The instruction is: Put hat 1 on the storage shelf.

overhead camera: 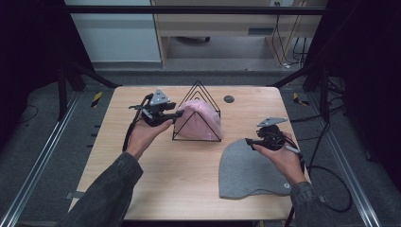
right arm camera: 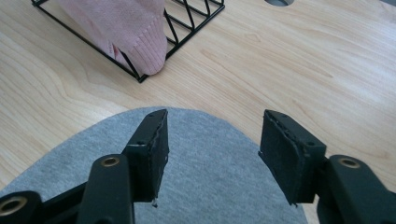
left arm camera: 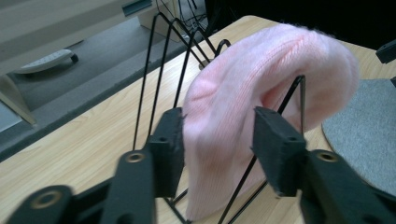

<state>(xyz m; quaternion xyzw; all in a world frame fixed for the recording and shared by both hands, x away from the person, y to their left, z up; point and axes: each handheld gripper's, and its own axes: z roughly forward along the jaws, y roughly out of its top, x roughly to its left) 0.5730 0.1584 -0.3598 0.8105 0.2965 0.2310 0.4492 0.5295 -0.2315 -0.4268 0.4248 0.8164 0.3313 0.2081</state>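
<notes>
The pink hat (overhead camera: pixel 202 119) hangs draped over a black wire rack (overhead camera: pixel 197 90) at the far middle of the table (overhead camera: pixel 165 179). The left gripper (overhead camera: pixel 176 115) sits at the rack's left side, its jaws apart with the hat's knit between them, the pads not pressing. A grey hat (overhead camera: pixel 246 170) lies flat at the near right. The right gripper (overhead camera: pixel 249 142) hovers over the grey hat's far edge, jaws apart, holding nothing.

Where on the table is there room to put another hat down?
The bare wood of the table between the left sleeve and the grey beanie is free. It is crowded at the wire rack holding the pink beanie.
</notes>
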